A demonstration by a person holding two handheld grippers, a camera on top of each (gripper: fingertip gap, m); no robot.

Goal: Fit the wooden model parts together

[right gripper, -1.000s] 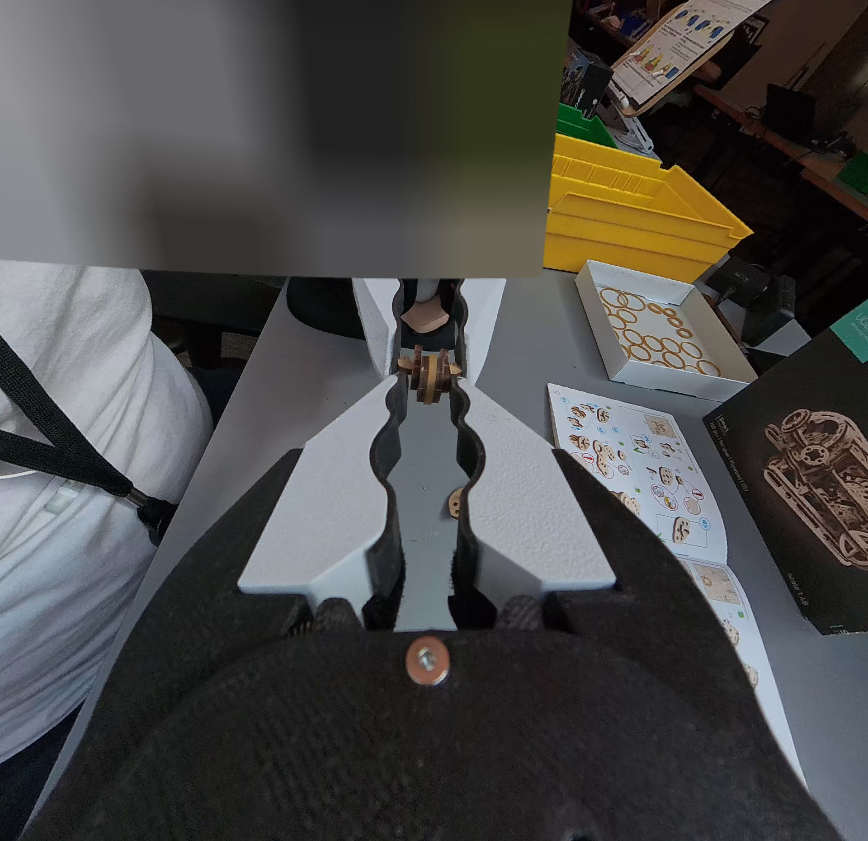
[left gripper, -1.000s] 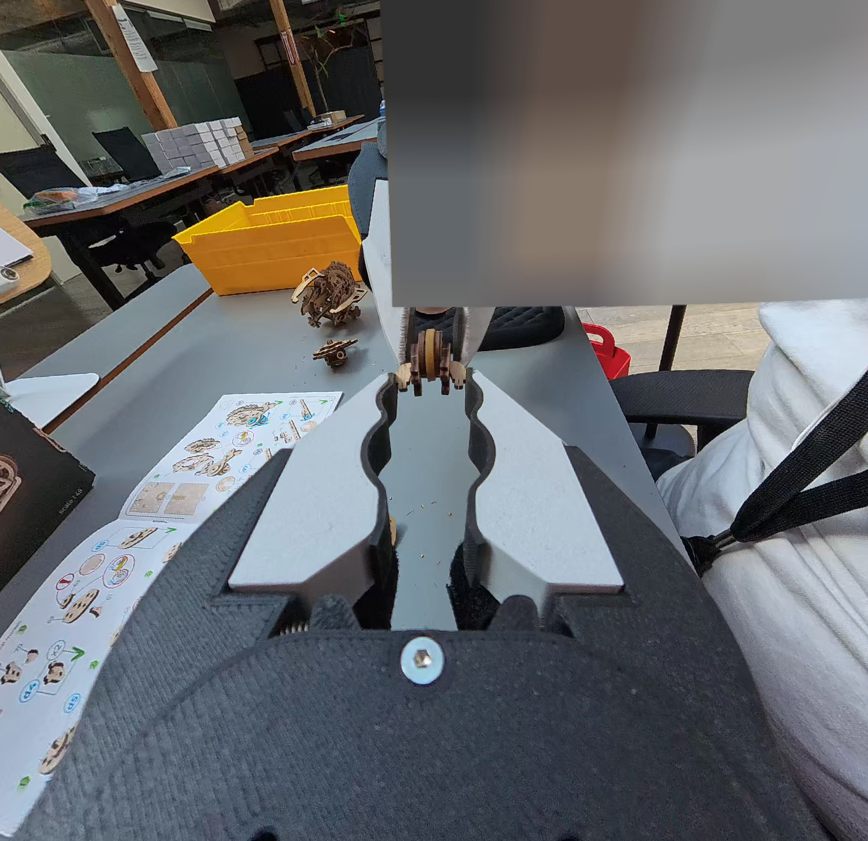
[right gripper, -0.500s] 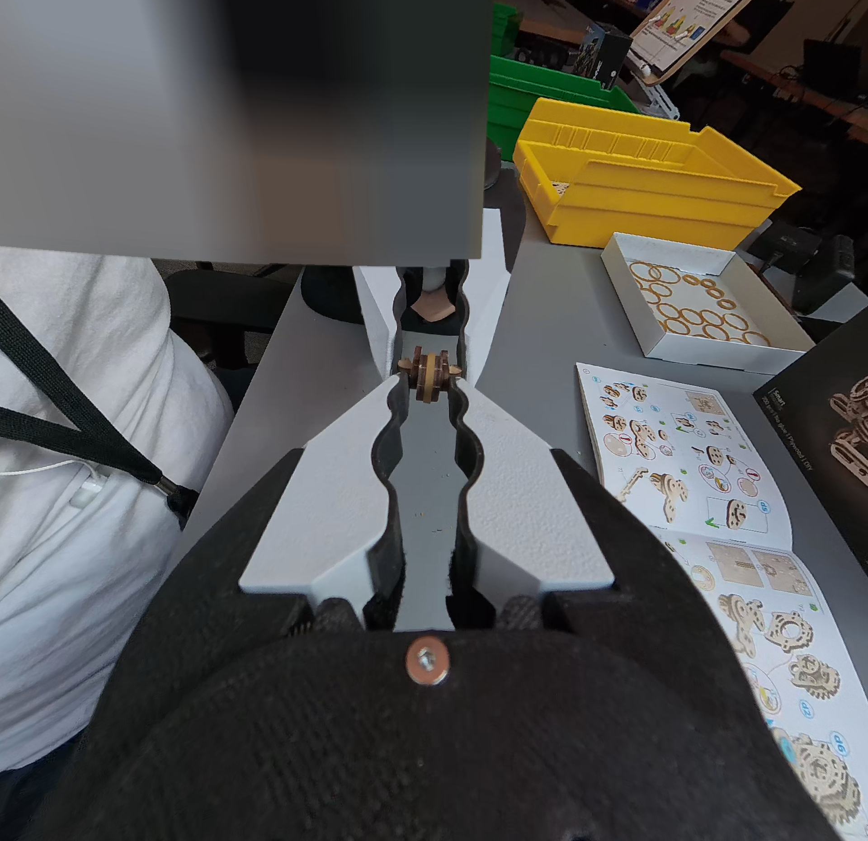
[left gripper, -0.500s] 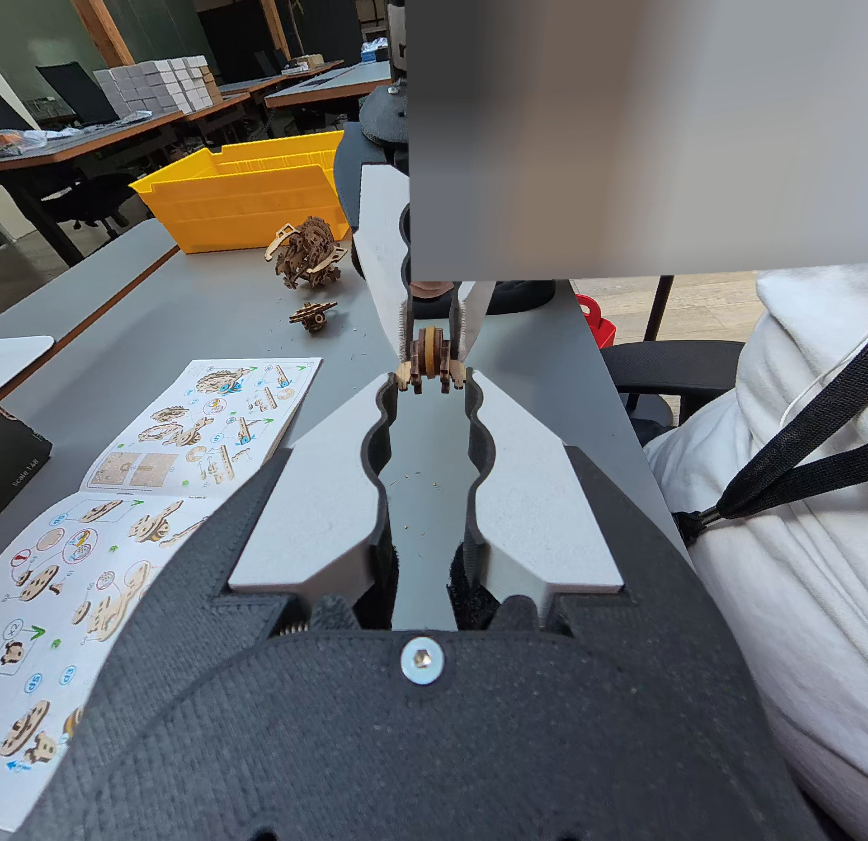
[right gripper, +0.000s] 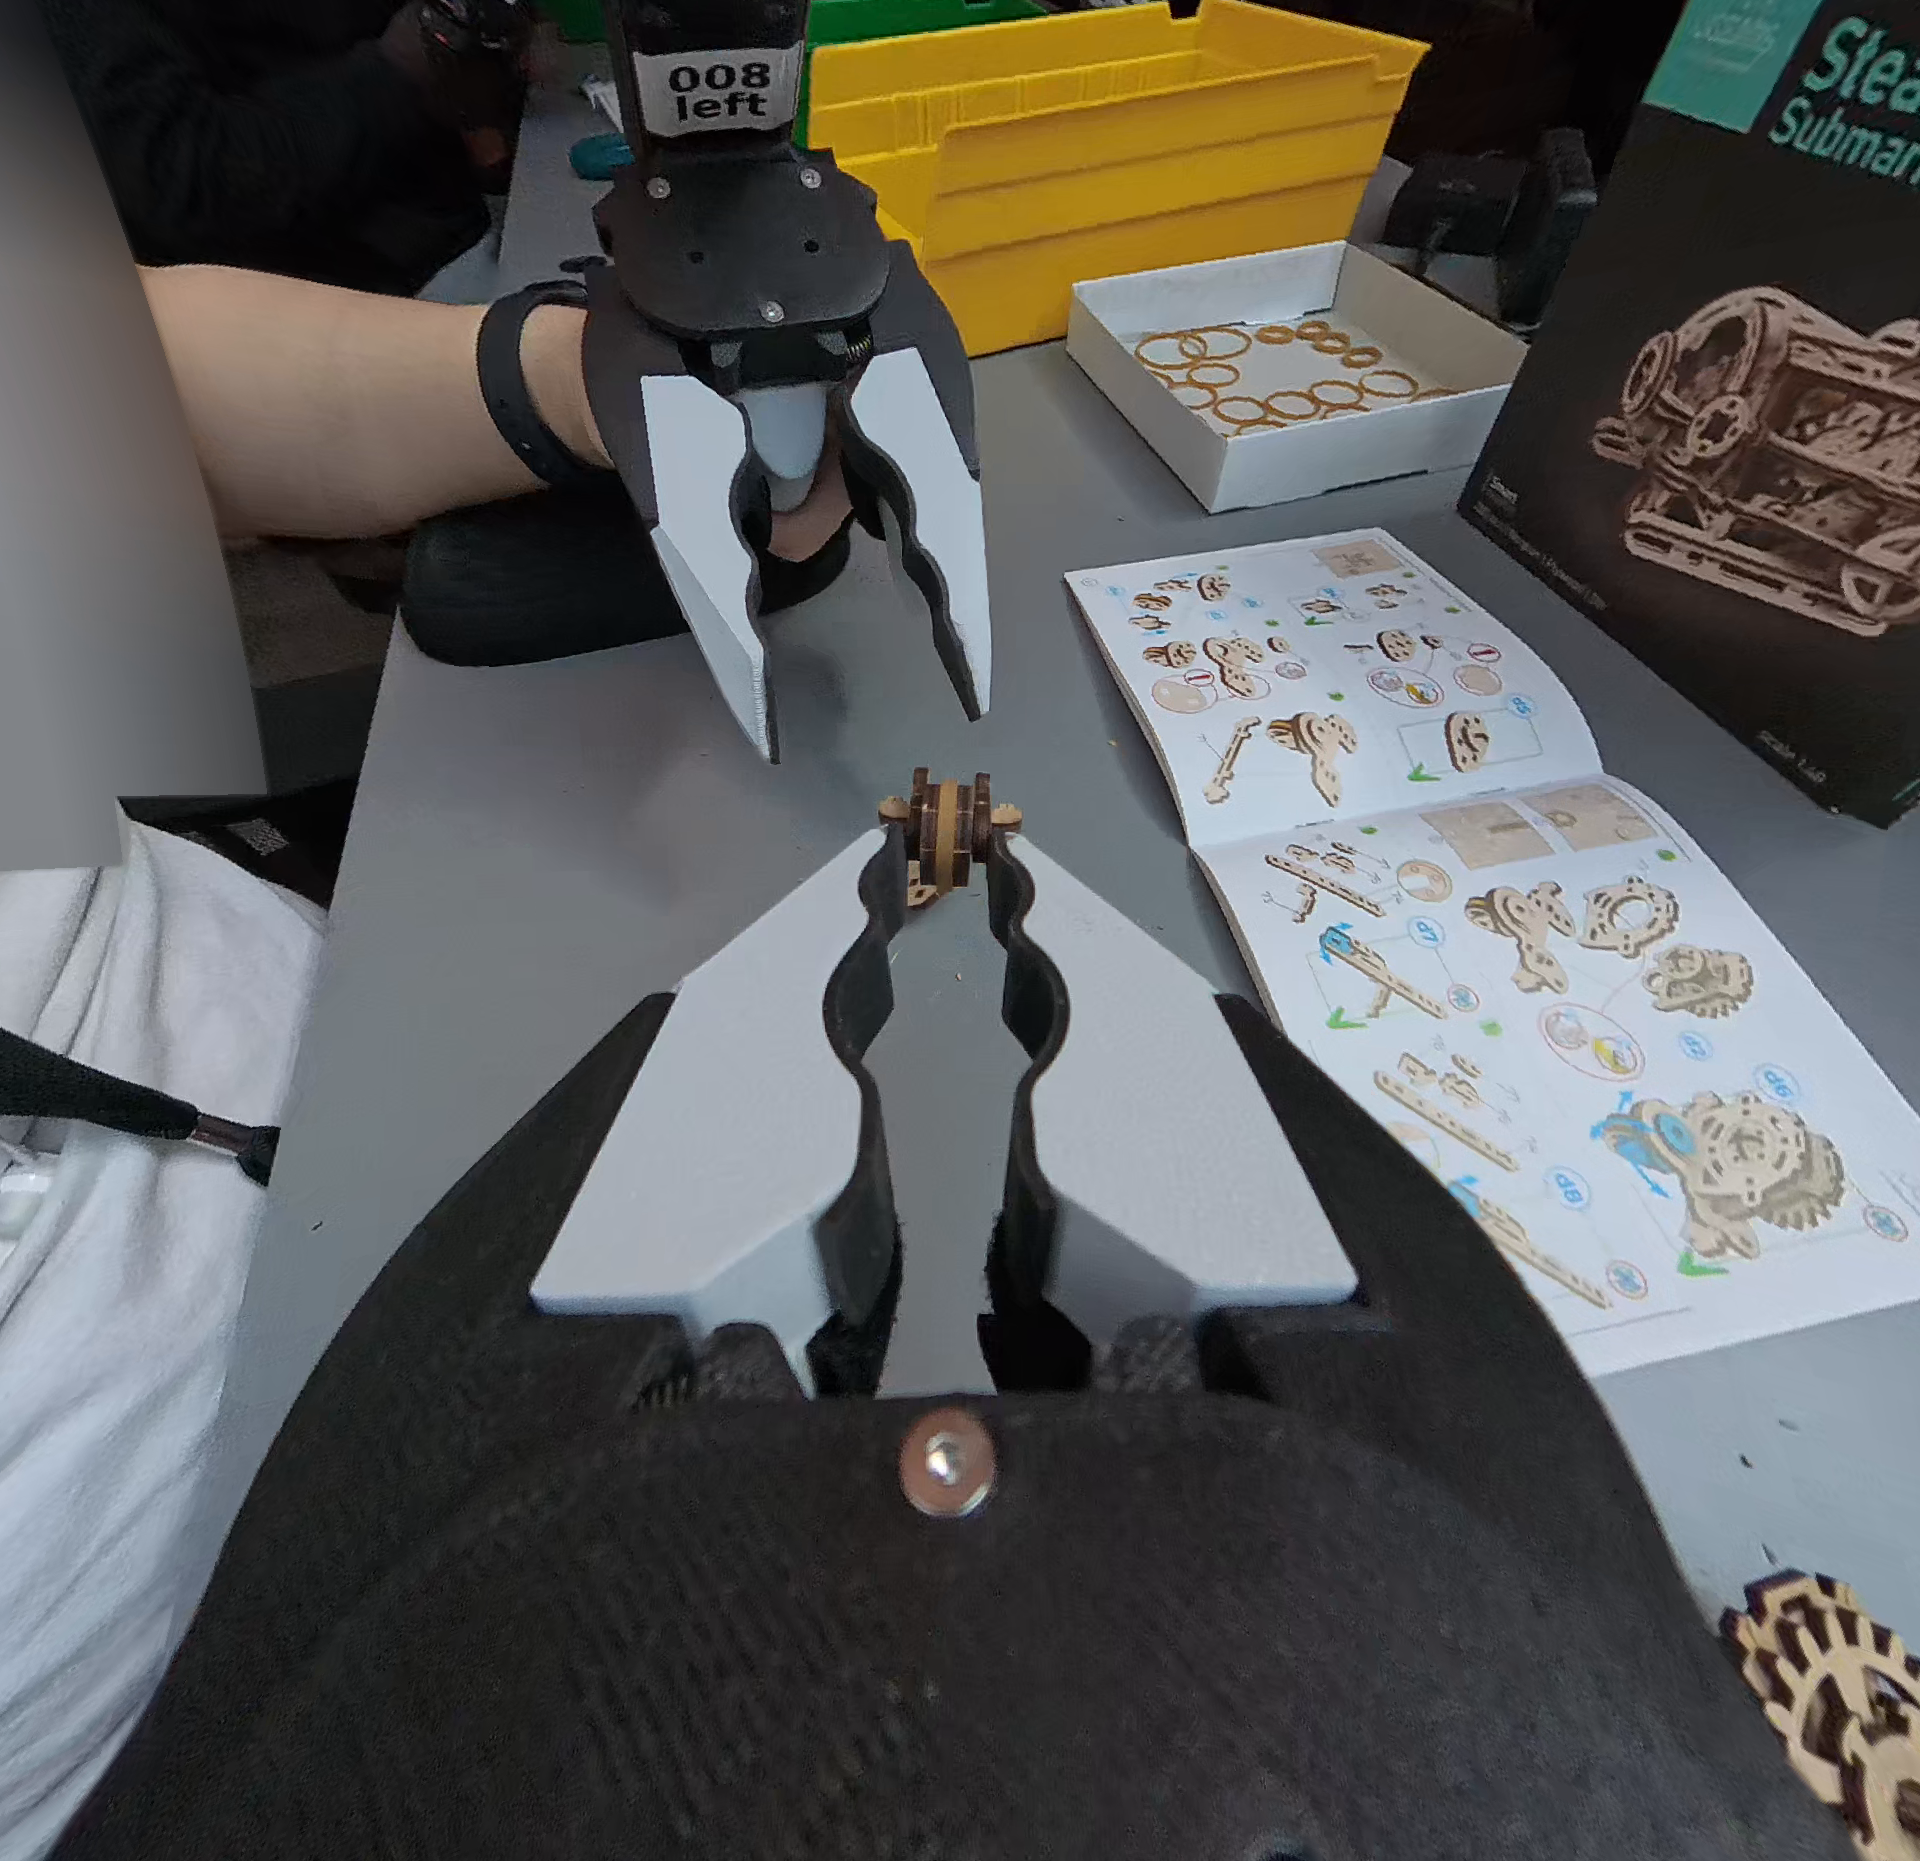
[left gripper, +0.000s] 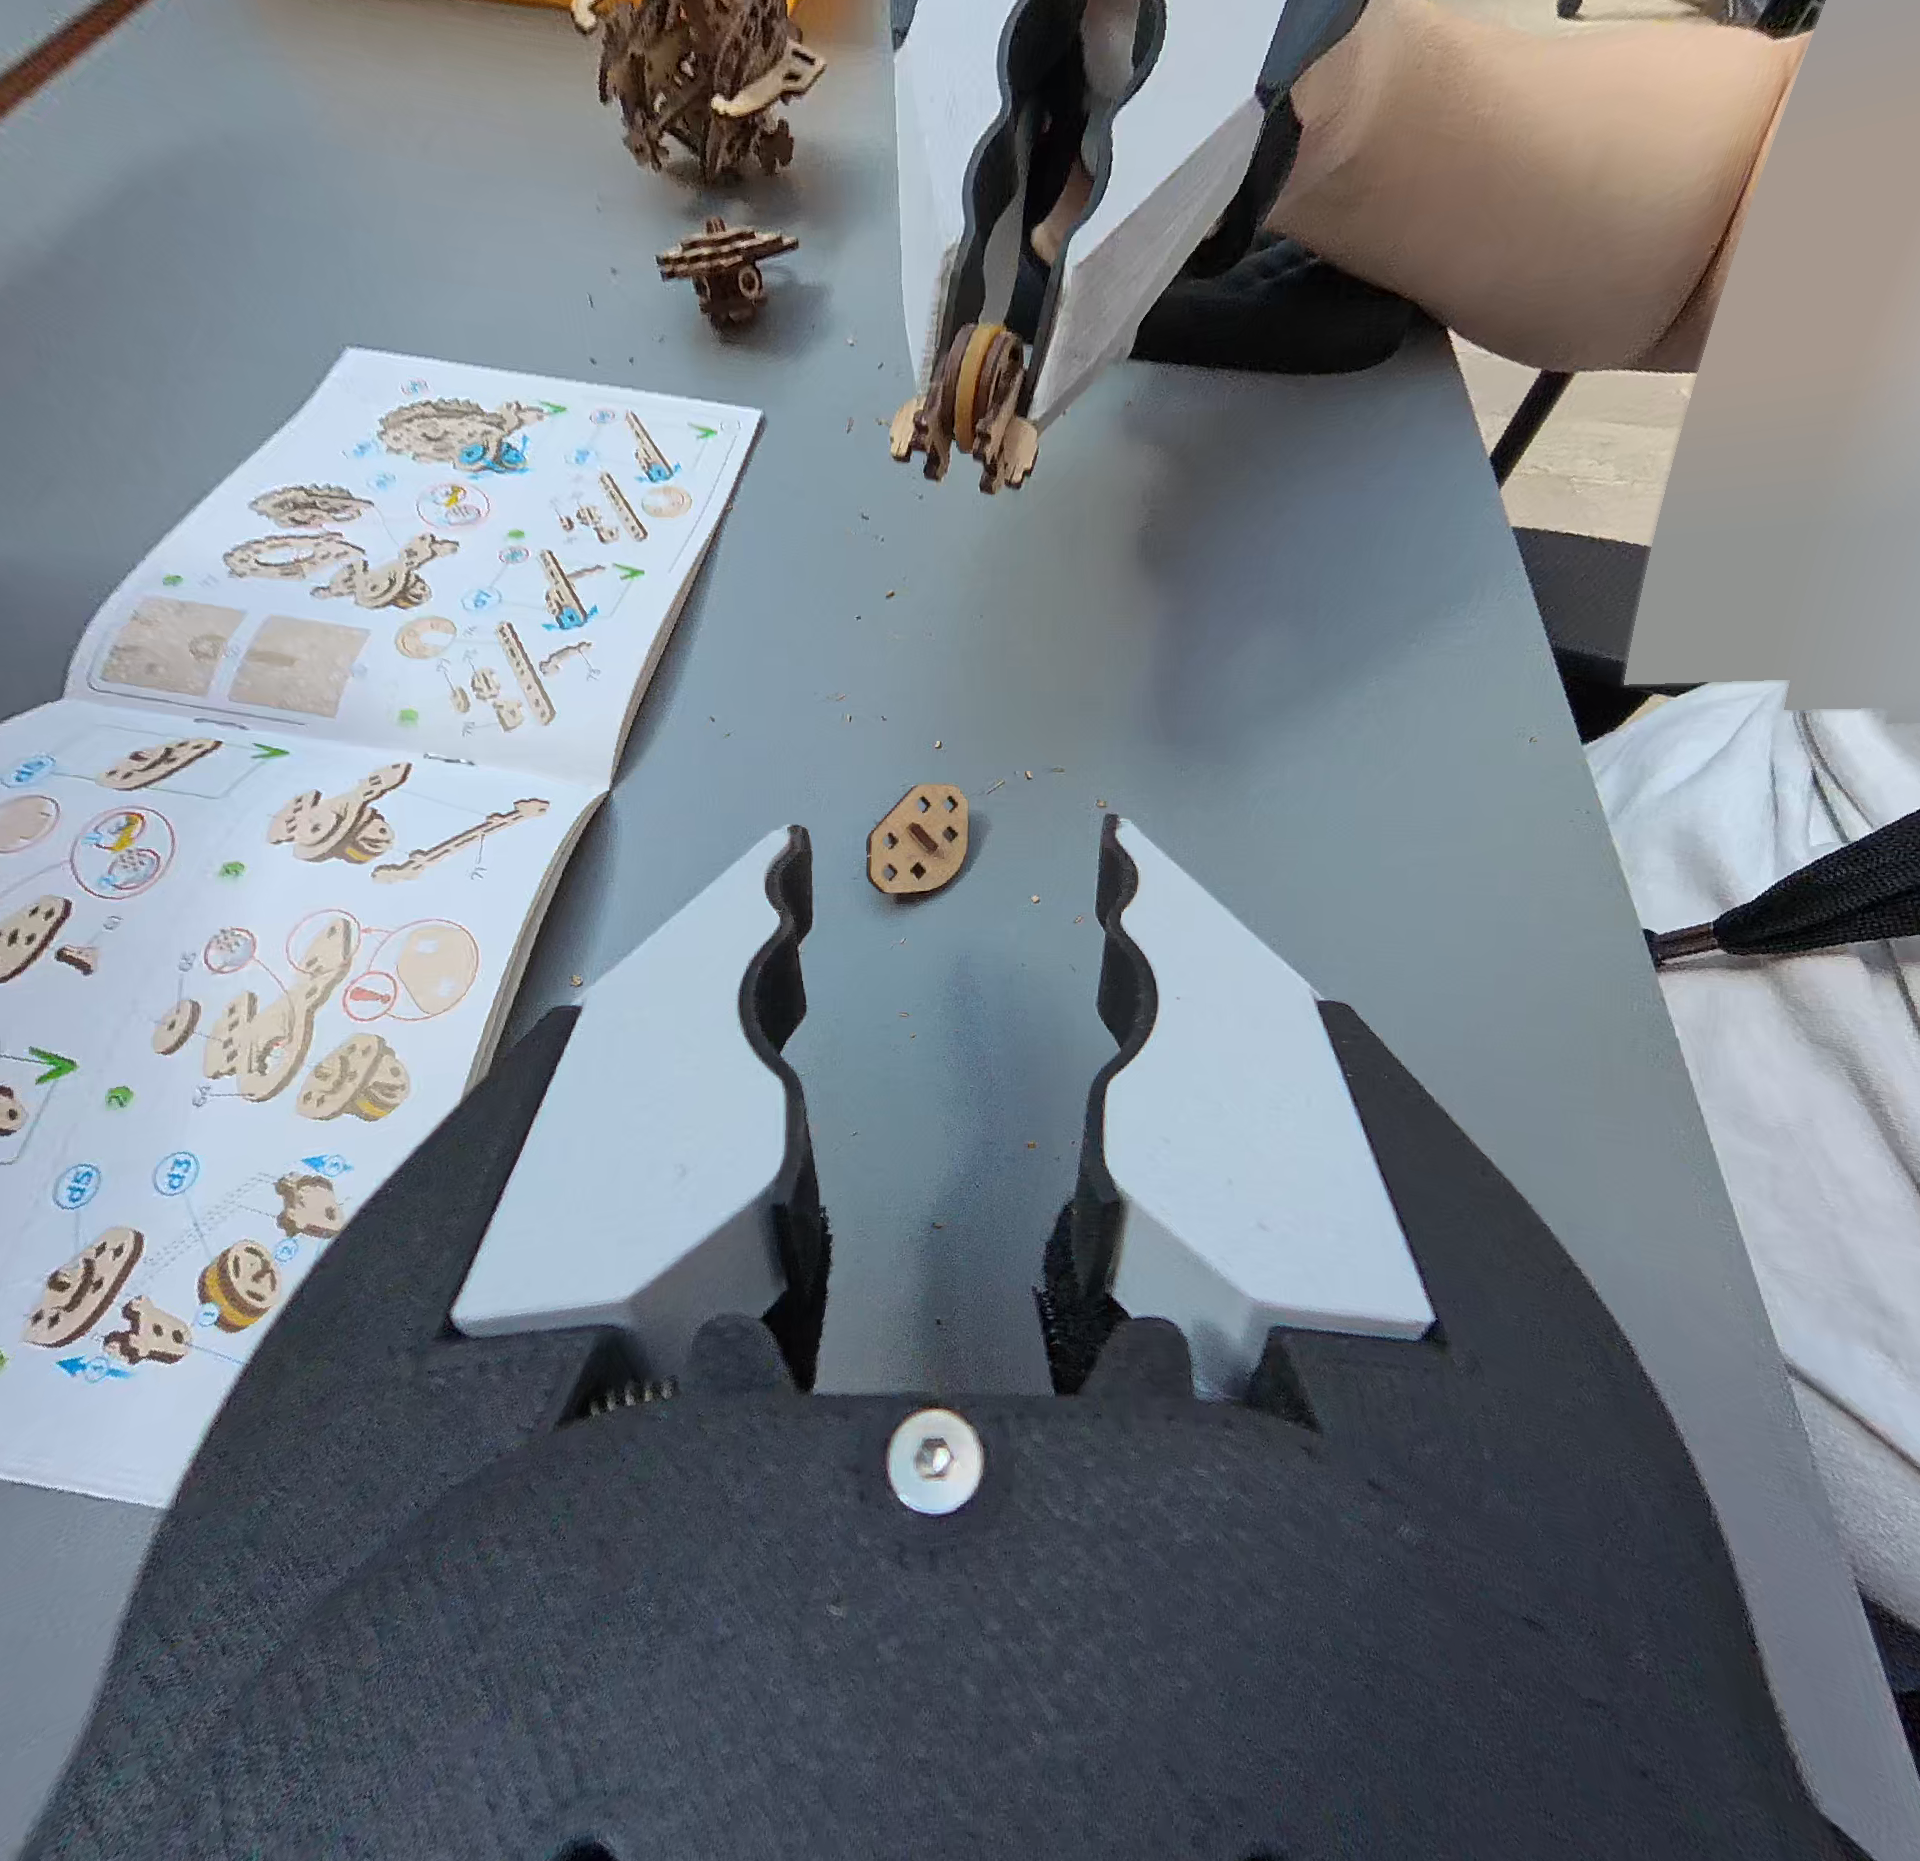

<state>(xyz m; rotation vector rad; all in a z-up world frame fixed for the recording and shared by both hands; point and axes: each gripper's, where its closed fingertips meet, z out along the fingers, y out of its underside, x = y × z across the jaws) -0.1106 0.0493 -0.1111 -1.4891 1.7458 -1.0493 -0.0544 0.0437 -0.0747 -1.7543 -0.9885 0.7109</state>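
- The wooden gear sub-assembly [right gripper: 947, 840] is clamped between the fingertips of the right gripper [right gripper: 943, 855], held in the air above the grey table [left gripper: 1299, 668]; in the left wrist view the same piece [left gripper: 966, 409] is seen pinched at the tips of the right gripper [left gripper: 977, 388], its small pale tabs sticking out on both sides
- A second before, and half a second before, the piece was gripped from both sides by the two grippers, tip to tip; now the left gripper [left gripper: 948, 845] has been drawn back and its jaws stand wide apart, holding nothing; in the right wrist view the left gripper [right gripper: 873, 725] hangs just beyond the piece, clear of it
- A flat oval wooden plate [left gripper: 918, 841] with small cut-outs lies on the table between the left fingertips, touching neither
- The open instruction booklet [left gripper: 343, 772] lies flat beside it; farther off a small wooden part [left gripper: 727, 268] and a larger built model section [left gripper: 696, 66] stand on the table
- In the right wrist view a white tray of rubber rings [right gripper: 1288, 388], yellow bins [right gripper: 1122, 138] and a dark kit box [right gripper: 1745, 440] are seen beyond the booklet [right gripper: 1455, 928]
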